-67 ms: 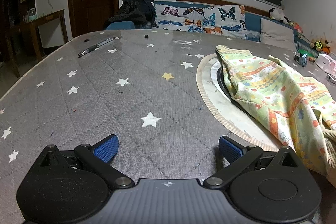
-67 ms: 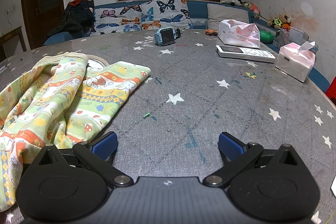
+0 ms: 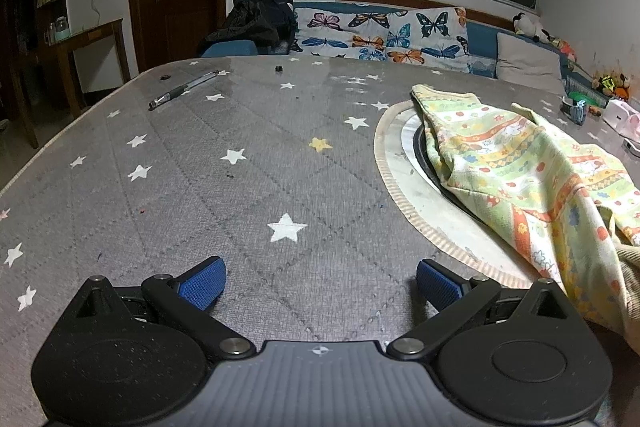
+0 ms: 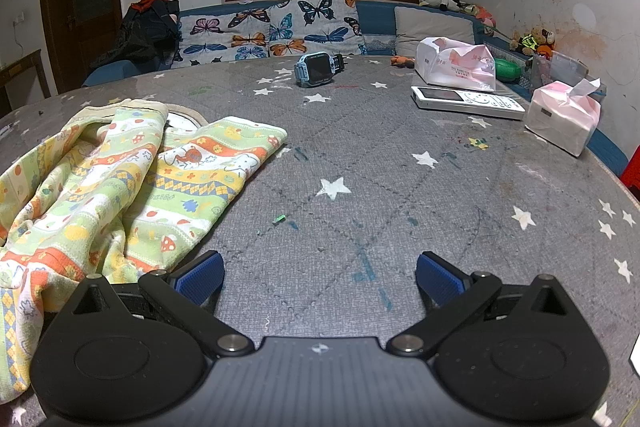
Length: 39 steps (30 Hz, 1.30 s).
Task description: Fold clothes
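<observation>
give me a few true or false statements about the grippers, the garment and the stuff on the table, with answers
1. The left gripper is clamped on the patterned green and yellow garment. False: its jaws are open and hold nothing.
2. The right gripper is open. True.
3. The garment lies neatly folded. False: it is crumpled and spread out.
4. A black and silver pen lies on the grey star-print table cover. True.
5. The blue smartwatch rests on the garment. False: it sits apart, on the table cover.

a home living room: butterfly cushions [image 4: 280, 27] on a sofa [image 4: 376, 13], soft toys [image 4: 534, 41].
</observation>
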### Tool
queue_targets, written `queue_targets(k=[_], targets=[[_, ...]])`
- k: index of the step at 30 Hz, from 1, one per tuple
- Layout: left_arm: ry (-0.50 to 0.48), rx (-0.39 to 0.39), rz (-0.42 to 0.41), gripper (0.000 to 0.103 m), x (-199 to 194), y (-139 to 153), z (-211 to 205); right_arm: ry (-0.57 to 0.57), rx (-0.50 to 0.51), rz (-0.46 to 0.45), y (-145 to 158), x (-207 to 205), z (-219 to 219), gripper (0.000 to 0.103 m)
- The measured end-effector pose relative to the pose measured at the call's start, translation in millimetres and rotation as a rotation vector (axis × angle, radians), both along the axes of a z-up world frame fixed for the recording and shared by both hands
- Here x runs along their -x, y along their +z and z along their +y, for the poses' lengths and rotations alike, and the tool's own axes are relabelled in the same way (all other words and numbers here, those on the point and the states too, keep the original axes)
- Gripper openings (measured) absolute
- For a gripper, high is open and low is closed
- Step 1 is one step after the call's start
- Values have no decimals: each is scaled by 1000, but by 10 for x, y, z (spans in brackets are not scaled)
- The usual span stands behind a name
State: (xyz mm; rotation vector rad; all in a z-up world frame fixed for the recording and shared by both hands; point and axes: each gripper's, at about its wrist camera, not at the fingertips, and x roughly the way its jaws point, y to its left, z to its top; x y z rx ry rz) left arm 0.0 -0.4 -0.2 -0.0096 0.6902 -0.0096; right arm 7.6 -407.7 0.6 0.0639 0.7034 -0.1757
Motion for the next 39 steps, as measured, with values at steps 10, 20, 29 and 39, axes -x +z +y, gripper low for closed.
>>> queue_targets(k=[10,20,29,39], targets=[[-1,-6,1,103,-5,-10,-11,1,-6,4,32,53,50,103],[5,-3,30,103,74,3,-57,49,27,-16,198,336,253,103],[-13,40,73,103,265,46,-192,89,50,-37,302,619,472,103],[-17,30,75,103,457,142,-417,105,24,-17,311,834,659,103]])
